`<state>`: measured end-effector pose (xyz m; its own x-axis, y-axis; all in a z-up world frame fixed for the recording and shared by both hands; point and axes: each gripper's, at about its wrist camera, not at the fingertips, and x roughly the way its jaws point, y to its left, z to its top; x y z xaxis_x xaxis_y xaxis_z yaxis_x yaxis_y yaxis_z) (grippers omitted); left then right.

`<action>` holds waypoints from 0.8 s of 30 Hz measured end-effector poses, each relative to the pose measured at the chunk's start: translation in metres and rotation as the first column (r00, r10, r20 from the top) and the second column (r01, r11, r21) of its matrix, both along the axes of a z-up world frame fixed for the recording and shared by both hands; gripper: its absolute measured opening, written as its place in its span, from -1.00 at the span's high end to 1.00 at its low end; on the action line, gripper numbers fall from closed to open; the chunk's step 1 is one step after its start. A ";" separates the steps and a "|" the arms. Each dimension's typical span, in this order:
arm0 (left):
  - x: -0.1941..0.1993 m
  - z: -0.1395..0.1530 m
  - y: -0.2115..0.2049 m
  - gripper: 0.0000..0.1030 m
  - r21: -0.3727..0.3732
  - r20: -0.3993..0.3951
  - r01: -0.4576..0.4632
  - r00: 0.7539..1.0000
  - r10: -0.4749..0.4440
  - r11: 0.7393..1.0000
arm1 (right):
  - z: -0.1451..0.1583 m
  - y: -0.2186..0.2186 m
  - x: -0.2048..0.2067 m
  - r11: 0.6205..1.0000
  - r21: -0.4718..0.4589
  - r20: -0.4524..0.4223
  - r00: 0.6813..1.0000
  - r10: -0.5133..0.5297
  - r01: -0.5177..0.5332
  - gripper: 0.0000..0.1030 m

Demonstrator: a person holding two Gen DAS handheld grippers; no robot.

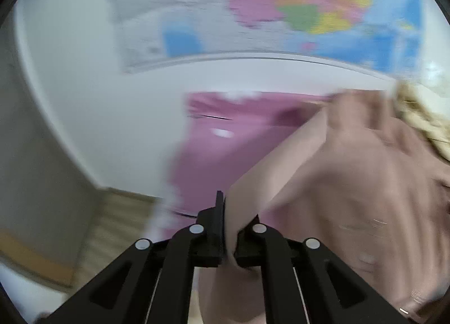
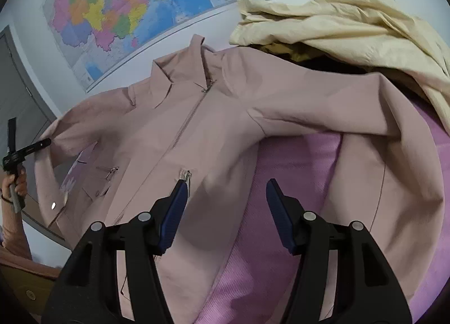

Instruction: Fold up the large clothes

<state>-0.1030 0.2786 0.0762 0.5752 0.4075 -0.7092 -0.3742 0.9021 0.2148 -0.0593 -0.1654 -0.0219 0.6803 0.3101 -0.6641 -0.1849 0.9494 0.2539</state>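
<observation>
jacket point(image 2: 197, 138) collar toward map point(image 2: 118, 11) | left gripper point(image 1: 225, 211) pinching sleeve | right gripper point(image 2: 225, 206) wide

no legible txt; wall map point(image 2: 135, 11) print too small/blurred to read.

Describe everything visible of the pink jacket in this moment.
The pink jacket is a dusty-pink, smooth woven piece with a collar, a metal front zip closed to the neck and small zipped pockets. It lies face up, creased, on a purple cloth, one sleeve curving right beside a cream garment. The left gripper is shut on its other sleeve; the open right gripper hovers over it.
</observation>
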 end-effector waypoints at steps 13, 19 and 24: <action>-0.022 -0.066 -0.061 -0.36 -0.239 -0.010 0.329 0.940 -0.342 0.913 | -0.025 0.001 -0.032 0.995 0.052 -0.078 0.993 0.088 -0.084 -0.42; -0.026 -0.101 -0.092 -0.40 -0.275 -0.089 0.372 0.908 -0.409 0.887 | -0.038 0.016 -0.035 0.995 -0.021 -0.093 0.991 0.099 -0.102 0.52; -0.012 -0.096 -0.105 -0.40 -0.246 -0.040 0.398 0.907 -0.420 0.884 | -0.008 -0.018 -0.035 1.000 -0.012 0.004 1.000 -0.021 0.021 -0.05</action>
